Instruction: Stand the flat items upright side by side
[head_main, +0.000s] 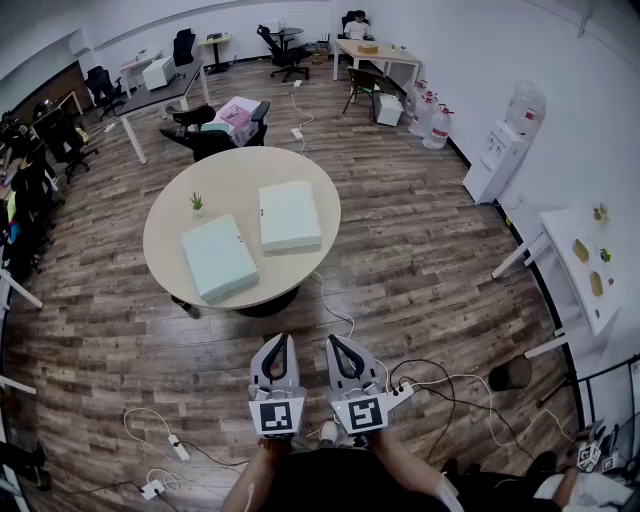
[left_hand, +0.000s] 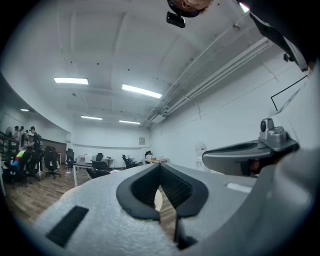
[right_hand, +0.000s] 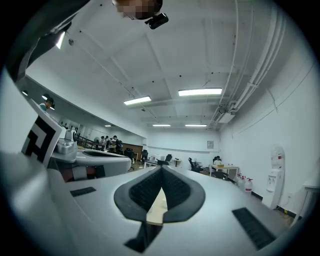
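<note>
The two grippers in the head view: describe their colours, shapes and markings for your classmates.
The left gripper and right gripper look alike: light grey, wedge-shaped bodies that taper to jaws lined in black ribbed material. Each carries a cube with black-and-white square markers at its rear end. The person wears a dark top.

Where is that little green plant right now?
In the head view, the small plant stands on the round table's left side, just beyond the left flat box and left of the right flat box.
</note>
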